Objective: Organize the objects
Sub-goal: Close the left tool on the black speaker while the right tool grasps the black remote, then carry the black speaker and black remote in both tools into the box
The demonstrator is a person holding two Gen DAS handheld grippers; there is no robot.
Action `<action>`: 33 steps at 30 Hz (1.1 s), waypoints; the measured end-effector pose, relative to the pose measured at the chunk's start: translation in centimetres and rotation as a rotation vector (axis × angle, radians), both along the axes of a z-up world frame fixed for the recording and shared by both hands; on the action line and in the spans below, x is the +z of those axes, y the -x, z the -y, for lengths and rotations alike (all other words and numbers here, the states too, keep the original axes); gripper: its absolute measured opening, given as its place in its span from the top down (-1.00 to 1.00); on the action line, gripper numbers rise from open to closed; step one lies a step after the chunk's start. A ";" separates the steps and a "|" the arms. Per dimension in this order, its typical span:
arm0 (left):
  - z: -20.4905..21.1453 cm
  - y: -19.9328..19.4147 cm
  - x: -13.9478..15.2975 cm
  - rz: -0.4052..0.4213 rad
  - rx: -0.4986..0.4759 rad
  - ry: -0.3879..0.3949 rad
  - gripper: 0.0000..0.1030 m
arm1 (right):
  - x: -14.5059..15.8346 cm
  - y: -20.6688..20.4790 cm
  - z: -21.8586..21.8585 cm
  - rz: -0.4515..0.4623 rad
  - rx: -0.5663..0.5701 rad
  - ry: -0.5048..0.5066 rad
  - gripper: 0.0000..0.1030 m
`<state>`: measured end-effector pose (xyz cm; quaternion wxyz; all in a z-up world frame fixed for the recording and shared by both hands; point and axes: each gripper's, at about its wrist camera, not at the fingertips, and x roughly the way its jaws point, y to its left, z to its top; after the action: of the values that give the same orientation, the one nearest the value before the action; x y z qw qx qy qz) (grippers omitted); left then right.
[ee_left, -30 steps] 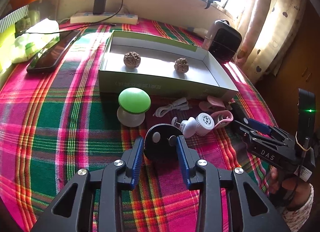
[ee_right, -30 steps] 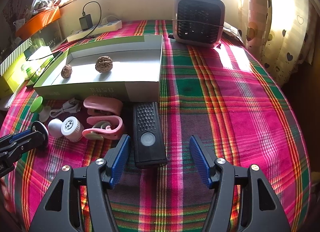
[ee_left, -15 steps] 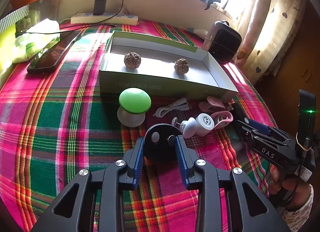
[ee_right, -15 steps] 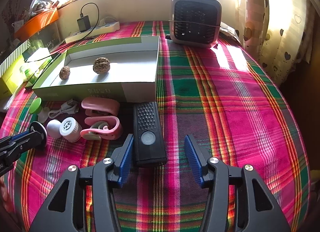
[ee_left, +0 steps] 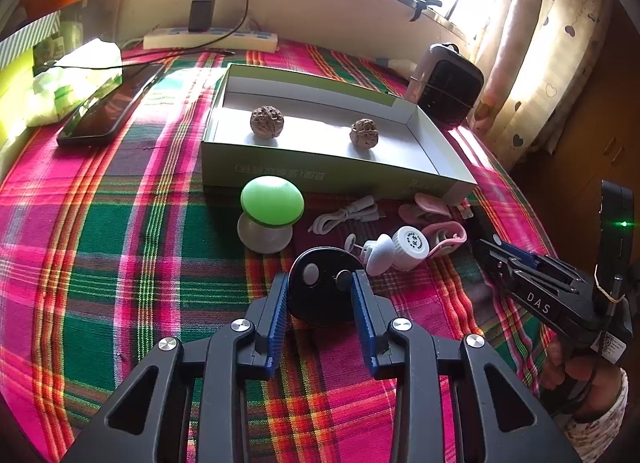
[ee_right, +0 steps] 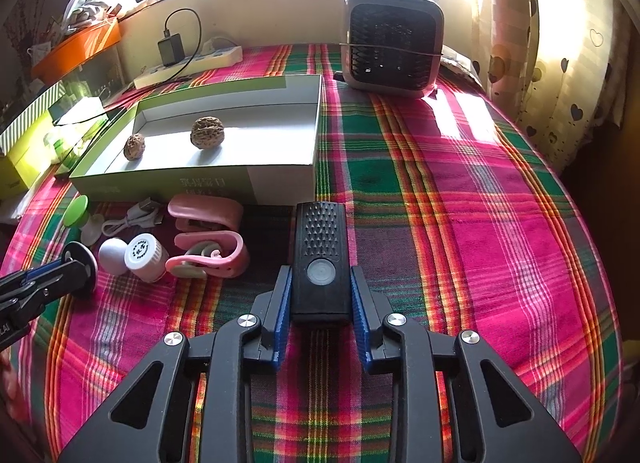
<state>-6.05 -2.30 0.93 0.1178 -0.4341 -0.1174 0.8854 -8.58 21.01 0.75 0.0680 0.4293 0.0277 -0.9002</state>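
Holding the black remote [ee_right: 320, 259] lengthwise in my right gripper [ee_right: 320, 303], whose jaws have just been closing on it, I see the box [ee_right: 280, 179] straight ahead.

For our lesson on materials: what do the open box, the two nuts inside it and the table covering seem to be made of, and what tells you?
Box: likely cardboard, smooth printed green outside and plain white inside, with thin folded walls.
Nuts: natural woody shell, matt brown and deeply wrinkled, probably walnuts.
Table covering: woven cloth, matt, its plaid threads visible.
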 end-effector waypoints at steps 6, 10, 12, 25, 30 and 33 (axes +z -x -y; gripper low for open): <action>0.1 -0.2 0.2 -0.007 0.001 0.004 0.44 | 0.0 -0.1 -0.1 0.000 -0.003 0.005 0.45; 0.0 -0.3 0.6 -0.020 -0.008 0.004 0.44 | 0.4 -0.3 -0.4 -0.006 -0.001 0.019 0.45; -0.2 -0.4 0.9 -0.027 -0.012 0.007 0.44 | 0.7 -0.5 -0.4 -0.014 0.000 0.018 0.45; -0.4 1.1 3.6 -0.084 -0.032 0.006 0.44 | 3.6 -0.1 0.1 -0.060 0.019 0.032 0.45; -0.4 2.9 4.3 -0.093 -0.037 0.022 0.44 | 4.6 1.1 0.8 -0.073 0.027 0.031 0.45; -0.6 4.1 4.6 -0.101 -0.040 0.036 0.43 | 5.0 2.1 1.2 -0.073 0.036 0.030 0.45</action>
<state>-10.14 -1.68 5.50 0.1336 -0.3933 -0.0868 0.9055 -10.65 19.85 5.72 0.0896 0.3947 0.0245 -0.9141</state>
